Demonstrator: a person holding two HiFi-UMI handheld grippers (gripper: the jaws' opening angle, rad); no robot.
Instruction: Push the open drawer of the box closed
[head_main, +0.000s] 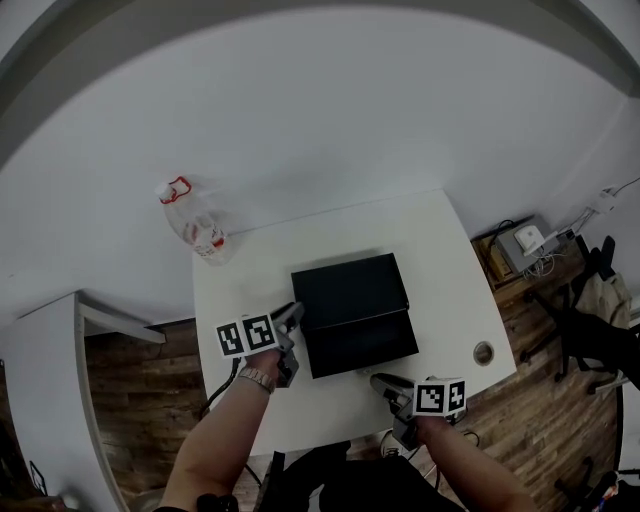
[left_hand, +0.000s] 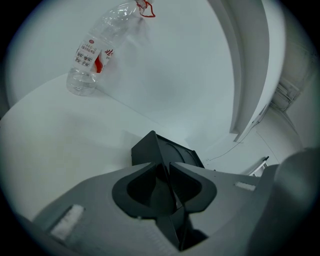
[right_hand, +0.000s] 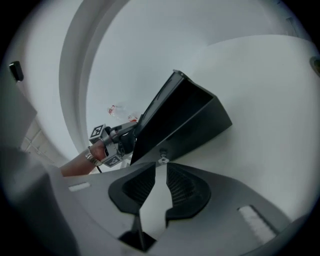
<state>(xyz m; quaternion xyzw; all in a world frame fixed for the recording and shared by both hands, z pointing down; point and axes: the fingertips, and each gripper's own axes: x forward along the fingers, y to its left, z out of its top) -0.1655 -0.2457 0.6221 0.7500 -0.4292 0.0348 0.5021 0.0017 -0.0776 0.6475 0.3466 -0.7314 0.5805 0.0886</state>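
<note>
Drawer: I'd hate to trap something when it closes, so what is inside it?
Only a dark, bare-looking floor shows in the drawer; its rear, under the box top, is covered.

Light is soft and even, without hard shadows. Strong wide-angle bending curves the edges, and both gripper views have dark corners. The black box shows little detail.

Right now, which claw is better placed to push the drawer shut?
Right. The right claw, open and empty, faces the knob on the drawer; the left claw grips a corner of the box.
</note>
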